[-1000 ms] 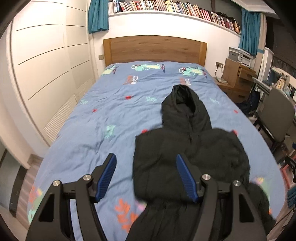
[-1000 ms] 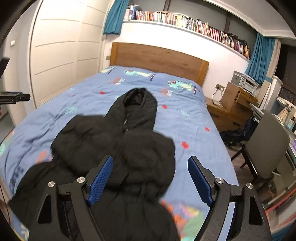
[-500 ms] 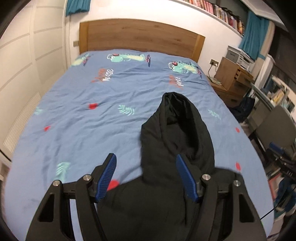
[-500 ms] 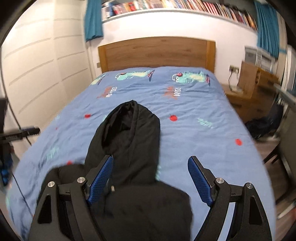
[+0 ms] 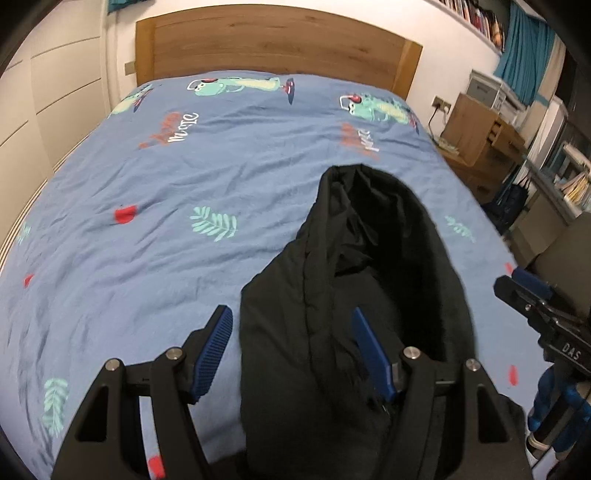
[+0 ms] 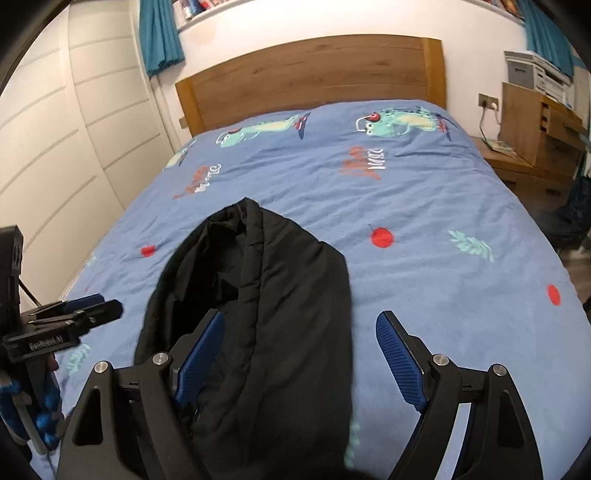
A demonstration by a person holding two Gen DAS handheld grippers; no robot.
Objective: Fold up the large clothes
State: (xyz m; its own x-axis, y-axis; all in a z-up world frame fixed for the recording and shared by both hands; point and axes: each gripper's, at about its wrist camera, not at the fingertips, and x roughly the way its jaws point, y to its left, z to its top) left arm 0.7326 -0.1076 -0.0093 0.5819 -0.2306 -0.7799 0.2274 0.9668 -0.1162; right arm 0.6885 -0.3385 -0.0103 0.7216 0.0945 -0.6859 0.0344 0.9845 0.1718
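step: reaching hood | my left tool (image 5: 291,354) and right tool (image 6: 301,354) both spread, empty | black padded hooded jacket (image 5: 369,295) flat on blue printed bed (image 5: 166,221), ready for folding

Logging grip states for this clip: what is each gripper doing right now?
Left gripper: open, holding nothing, over the black jacket's hood.
Right gripper: open, holding nothing, over the same hood.

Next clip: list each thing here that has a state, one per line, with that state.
Black hooded puffer jacket: lying on the bed, hood open towards the headboard, not gripped.
Left gripper: open, over the hood's left edge.
Right gripper: open, over the hood's right edge.
Blue printed bed cover: spread out, lightly wrinkled.
Teal curtain: drawn aside.
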